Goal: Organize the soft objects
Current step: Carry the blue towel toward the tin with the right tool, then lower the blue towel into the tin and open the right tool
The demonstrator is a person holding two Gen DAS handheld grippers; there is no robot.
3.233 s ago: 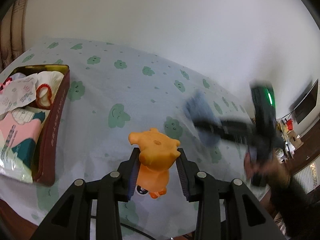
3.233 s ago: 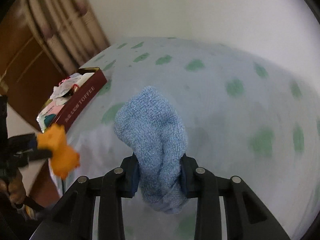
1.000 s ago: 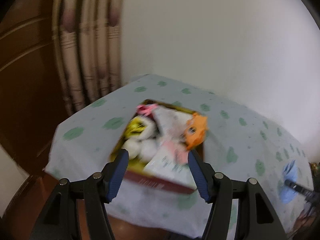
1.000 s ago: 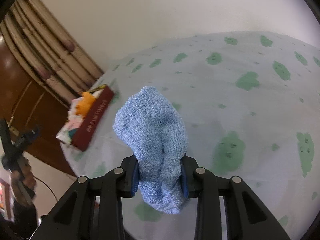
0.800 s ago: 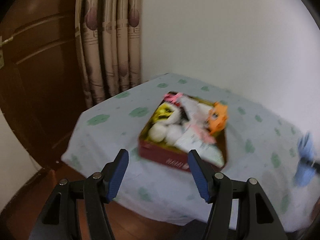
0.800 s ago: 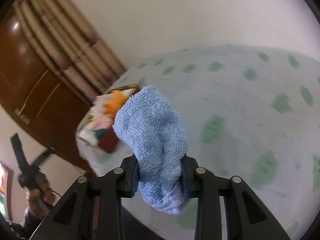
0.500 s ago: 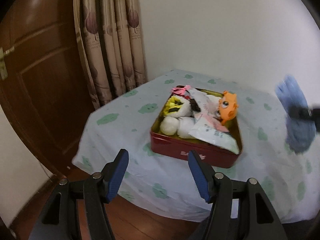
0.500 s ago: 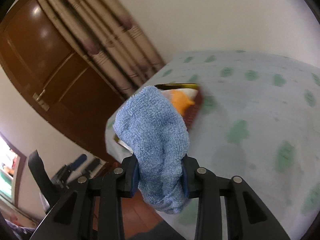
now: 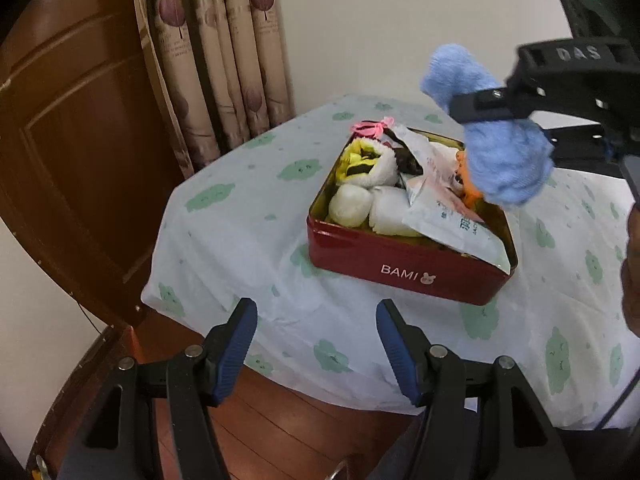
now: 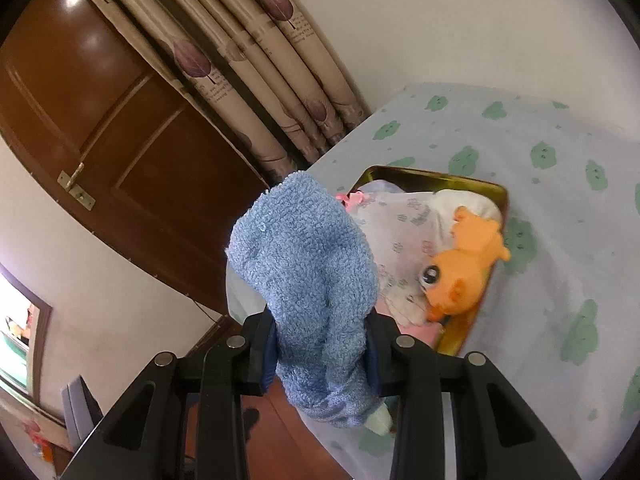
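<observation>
A red tin (image 9: pixel 404 270) marked BAMI sits on the cloth-covered table, packed with soft things: a yellow and white plush (image 9: pixel 366 162), white rolls and plastic packets. An orange toy (image 10: pixel 466 266) lies on top by the tin's rim (image 10: pixel 436 178). My right gripper (image 10: pixel 322 354) is shut on a bunched blue towel (image 10: pixel 308 280) and hovers over the tin; in the left wrist view the blue towel (image 9: pixel 500 156) hangs above the tin's right side in the right gripper (image 9: pixel 476 106). My left gripper (image 9: pixel 314 346) stands open and empty, off the table's near edge.
The table wears a pale cloth (image 9: pixel 248 236) with green cloud prints, its corner hanging at the left. A brown wooden door (image 9: pixel 68 140) and a beige curtain (image 9: pixel 216 48) stand behind. Wood floor (image 9: pixel 280 424) lies below the left gripper.
The right gripper has carried the blue towel across the table to above the tin. The left gripper, after leaving the orange toy in the tin, has drawn back and sunk a little.
</observation>
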